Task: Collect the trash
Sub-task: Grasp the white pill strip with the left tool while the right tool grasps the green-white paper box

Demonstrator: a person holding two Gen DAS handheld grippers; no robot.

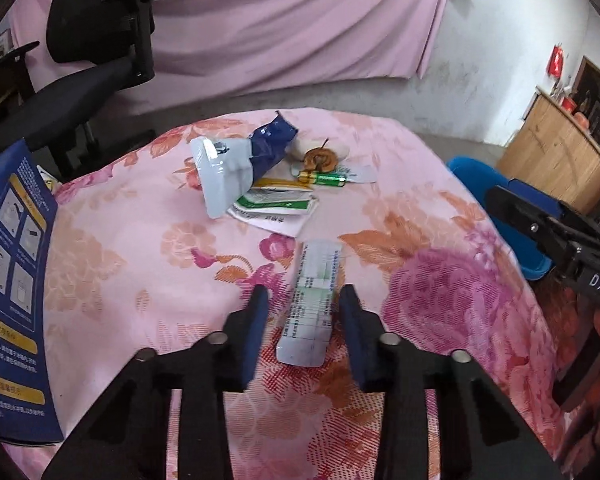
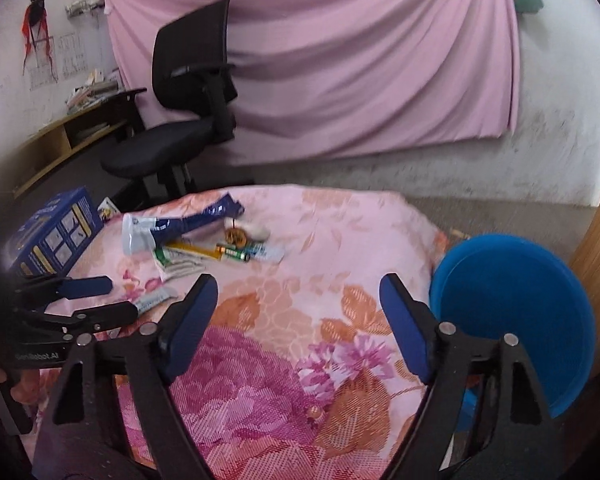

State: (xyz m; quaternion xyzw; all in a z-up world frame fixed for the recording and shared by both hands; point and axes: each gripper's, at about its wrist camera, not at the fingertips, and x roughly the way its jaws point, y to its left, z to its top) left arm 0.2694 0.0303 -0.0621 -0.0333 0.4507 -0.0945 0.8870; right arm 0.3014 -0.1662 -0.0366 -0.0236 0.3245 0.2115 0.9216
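Observation:
A long white printed strip pack (image 1: 310, 300) lies on the pink flowered tablecloth (image 1: 140, 272). My left gripper (image 1: 303, 292) straddles it, fingers narrowly apart, with a small gap showing at the left pad, so it is open. In the right wrist view the left gripper (image 2: 122, 298) is at the left with the strip pack (image 2: 154, 300) poking out between its fingers. Farther back lies a trash pile: a blue and white plastic bag (image 1: 240, 168), green and white sachets (image 1: 276, 202), green batteries (image 1: 324, 179) and a brown curled scrap (image 1: 320, 159). My right gripper (image 2: 298, 280) hangs wide open over bare cloth, holding nothing.
A round blue bin (image 2: 512, 320) stands off the table's right edge, beside a wooden cabinet (image 1: 556, 160). A dark blue printed box (image 1: 12, 280) stands at the table's left edge. A black office chair (image 2: 192, 100) is behind the table, before a pink hanging sheet.

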